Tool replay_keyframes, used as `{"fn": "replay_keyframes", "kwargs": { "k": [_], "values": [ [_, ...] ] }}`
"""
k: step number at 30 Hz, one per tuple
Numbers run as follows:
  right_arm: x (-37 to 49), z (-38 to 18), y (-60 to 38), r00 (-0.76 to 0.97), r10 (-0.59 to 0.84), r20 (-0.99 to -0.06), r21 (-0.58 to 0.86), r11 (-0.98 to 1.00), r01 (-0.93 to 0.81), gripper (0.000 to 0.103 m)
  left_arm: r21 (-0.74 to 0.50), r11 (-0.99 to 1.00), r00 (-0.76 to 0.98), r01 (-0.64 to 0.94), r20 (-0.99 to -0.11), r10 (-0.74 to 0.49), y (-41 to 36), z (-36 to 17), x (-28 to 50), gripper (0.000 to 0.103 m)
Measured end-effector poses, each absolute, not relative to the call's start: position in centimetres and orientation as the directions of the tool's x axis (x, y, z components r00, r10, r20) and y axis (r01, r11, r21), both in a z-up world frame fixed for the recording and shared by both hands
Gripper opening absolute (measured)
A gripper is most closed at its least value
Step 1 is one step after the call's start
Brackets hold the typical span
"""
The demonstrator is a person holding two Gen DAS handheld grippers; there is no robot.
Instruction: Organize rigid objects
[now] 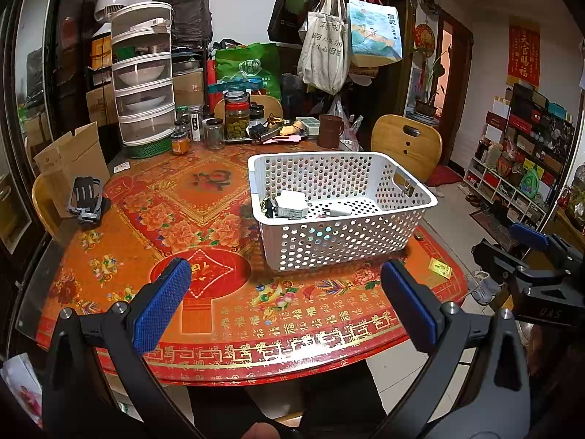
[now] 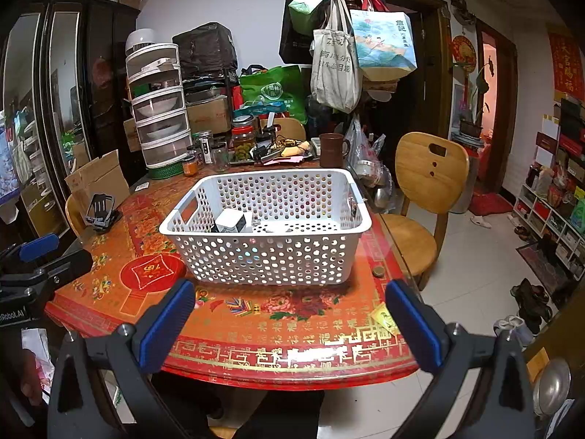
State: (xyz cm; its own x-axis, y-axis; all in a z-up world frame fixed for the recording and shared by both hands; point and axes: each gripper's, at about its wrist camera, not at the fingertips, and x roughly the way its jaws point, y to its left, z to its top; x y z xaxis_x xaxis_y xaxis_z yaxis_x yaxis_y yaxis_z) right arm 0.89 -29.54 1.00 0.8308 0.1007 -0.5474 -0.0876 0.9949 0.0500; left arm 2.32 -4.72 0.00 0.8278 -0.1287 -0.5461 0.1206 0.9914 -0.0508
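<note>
A white perforated basket (image 1: 343, 241) stands on the red patterned table (image 1: 204, 314); it also shows in the right wrist view (image 2: 270, 256). Inside lie a white boxy object (image 1: 290, 205), also in the right wrist view (image 2: 232, 221), and some small dark items. A black phone stand (image 1: 87, 197) sits at the table's left edge, seen too in the right wrist view (image 2: 102, 210). My left gripper (image 1: 285, 303) is open and empty over the near table edge. My right gripper (image 2: 289, 323) is open and empty, in front of the basket.
Jars (image 1: 237, 115), a brown mug (image 1: 330, 131) and a stacked food cover (image 1: 143, 77) crowd the table's far side. A cardboard box (image 1: 71, 161) stands at the left. A wooden chair (image 2: 427, 190) stands to the right. A coin (image 2: 378, 271) and a yellow packet (image 2: 384, 318) lie near the table's right edge.
</note>
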Motion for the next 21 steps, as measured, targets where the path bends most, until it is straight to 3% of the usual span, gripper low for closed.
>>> {"fn": "replay_keyframes", "kwargs": {
  "k": [21],
  "values": [
    [0.87, 0.97, -29.52, 0.831, 0.102, -0.547, 0.051, 0.995, -0.088, 0.103, -0.051, 0.991, 0.828, 0.121, -0.546, -0.129, -4.91, -0.04, 2.33, 0.102]
  ]
}}
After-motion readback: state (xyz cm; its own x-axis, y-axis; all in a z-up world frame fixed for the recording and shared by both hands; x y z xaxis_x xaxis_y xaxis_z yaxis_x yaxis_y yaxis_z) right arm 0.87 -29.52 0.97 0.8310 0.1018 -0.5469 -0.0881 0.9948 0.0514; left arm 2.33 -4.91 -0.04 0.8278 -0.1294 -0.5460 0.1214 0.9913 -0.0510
